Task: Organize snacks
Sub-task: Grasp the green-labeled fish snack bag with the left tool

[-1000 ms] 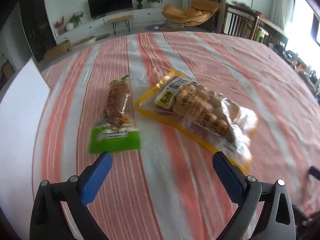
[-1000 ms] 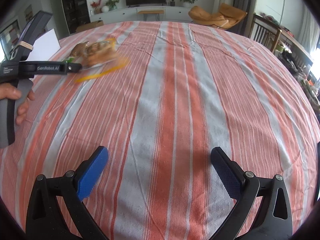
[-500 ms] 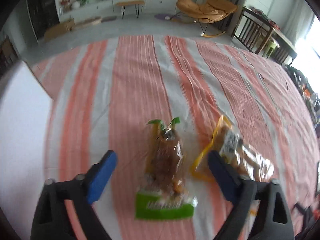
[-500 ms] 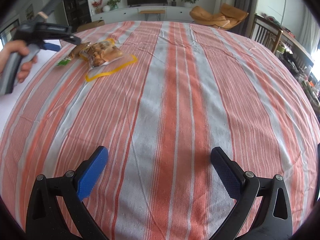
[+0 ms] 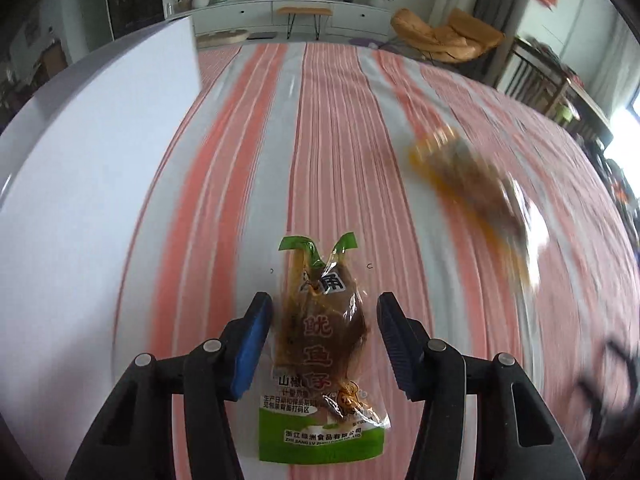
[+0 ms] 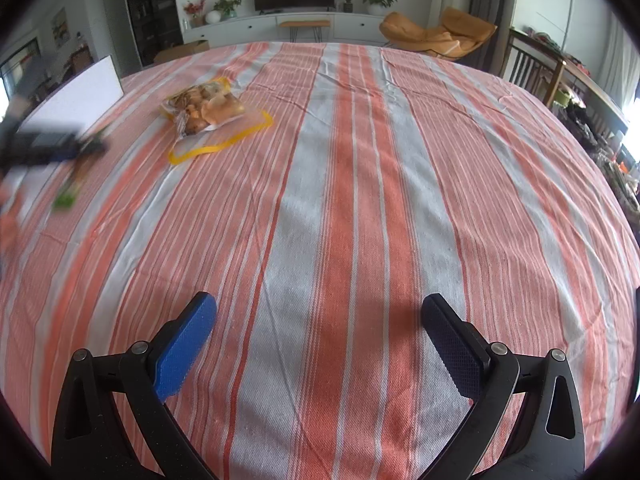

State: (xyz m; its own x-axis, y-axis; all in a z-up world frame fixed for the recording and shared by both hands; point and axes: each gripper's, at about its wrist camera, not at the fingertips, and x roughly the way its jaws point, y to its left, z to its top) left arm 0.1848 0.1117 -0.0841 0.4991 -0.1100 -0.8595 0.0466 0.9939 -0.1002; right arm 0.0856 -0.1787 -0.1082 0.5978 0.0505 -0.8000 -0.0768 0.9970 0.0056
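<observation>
Left wrist view shows the left claw (image 5: 323, 336) spread around the green-and-clear plastic snack packet with brown contents (image 5: 320, 356), one blue pad on each side, neither clearly pressing it. The packet lies on the orange-and-grey striped surface (image 5: 336, 140), beside a white flat board (image 5: 92, 168). A yellow-edged clear bag of brown snacks (image 6: 212, 110) lies further right (blurred in this view, sharp in the right wrist view). The right claw (image 6: 318, 332) hangs open over bare cloth, holding nothing.
</observation>
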